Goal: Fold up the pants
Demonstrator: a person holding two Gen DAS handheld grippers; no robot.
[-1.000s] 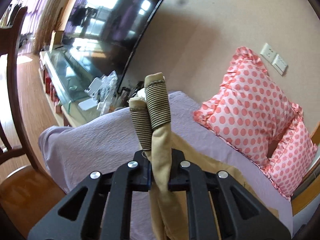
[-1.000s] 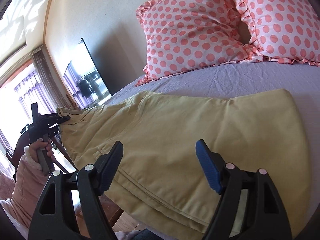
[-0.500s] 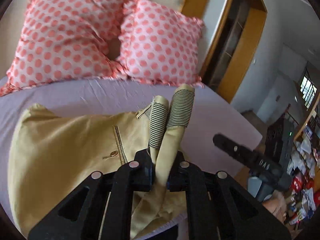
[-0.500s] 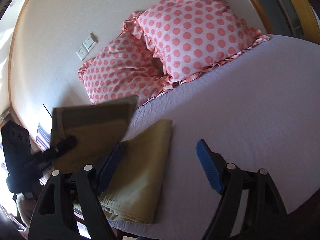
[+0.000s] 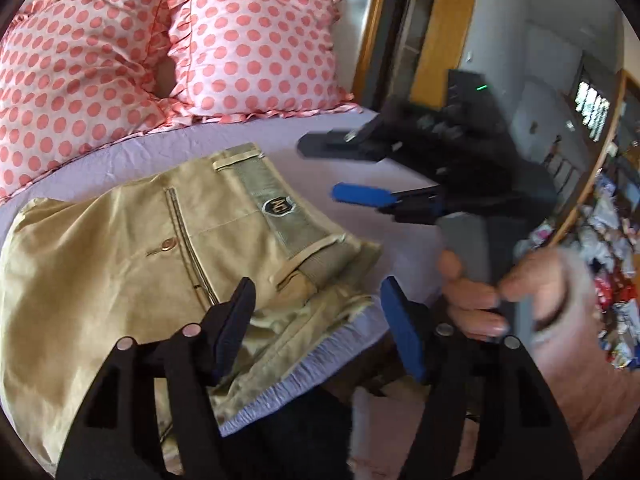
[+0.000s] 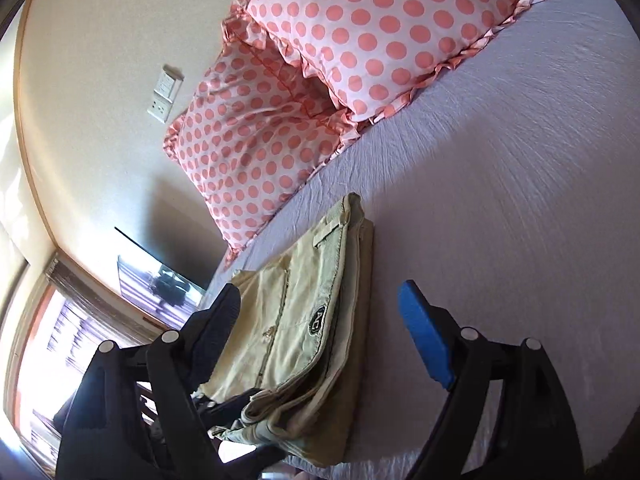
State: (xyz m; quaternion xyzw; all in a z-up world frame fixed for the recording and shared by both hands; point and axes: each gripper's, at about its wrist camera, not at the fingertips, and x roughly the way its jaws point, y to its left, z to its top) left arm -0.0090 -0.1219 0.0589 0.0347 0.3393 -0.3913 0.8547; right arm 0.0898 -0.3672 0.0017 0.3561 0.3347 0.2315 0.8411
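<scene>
The tan pants [image 5: 132, 248] lie folded on the lilac bed sheet [image 5: 348, 184], waistband with a dark label on top, near the bed's front edge. They also show in the right wrist view [image 6: 304, 320] as a stacked fold. My left gripper [image 5: 316, 320] is open and empty, just above the waistband end. My right gripper [image 6: 320, 328] is open and empty, hovering over the folded pants; it also shows in the left wrist view [image 5: 340, 172], held by a hand, to the right of the pants.
Two pink polka-dot pillows [image 5: 160, 48] lean at the head of the bed, beyond the pants. A wooden door frame [image 5: 372, 28] stands right of the bed. A television [image 6: 160, 288] and a window are at the left in the right wrist view.
My left gripper let go of the pants leg ends and opened. The pants now lie folded over with the waistband on top. My right gripper moved in beside them.
</scene>
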